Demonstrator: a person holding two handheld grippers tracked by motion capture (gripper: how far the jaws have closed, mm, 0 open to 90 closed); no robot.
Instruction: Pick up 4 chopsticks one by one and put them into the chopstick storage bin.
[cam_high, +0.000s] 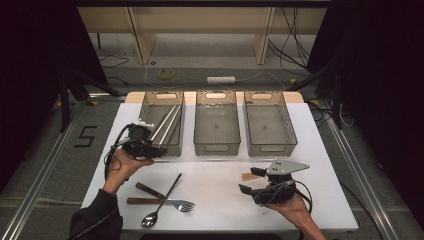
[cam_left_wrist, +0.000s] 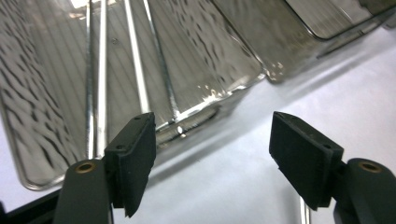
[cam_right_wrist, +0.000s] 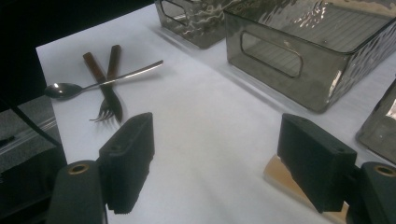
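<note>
Sorted: chopsticks (cam_high: 167, 124) in upper-left bin (cam_high: 150, 102) | left: spoon (cam_high: 161, 202), fork (cam_high: 172, 202), lower-left desk (cam_high: 220, 195) | left claw (cam_high: 161, 150) apart, empty | right claw (cam_high: 251, 181) apart, empty

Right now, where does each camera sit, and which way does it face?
High view: above the table's near side, facing forward and down on three smoky plastic bins; both forearms and claws show.
Left gripper view: on the left claw, open, facing the left bin holding metal chopsticks.
Right gripper view: on the right claw, open, facing the crossed cutlery.
Shared: bins and white tabletop.
</note>
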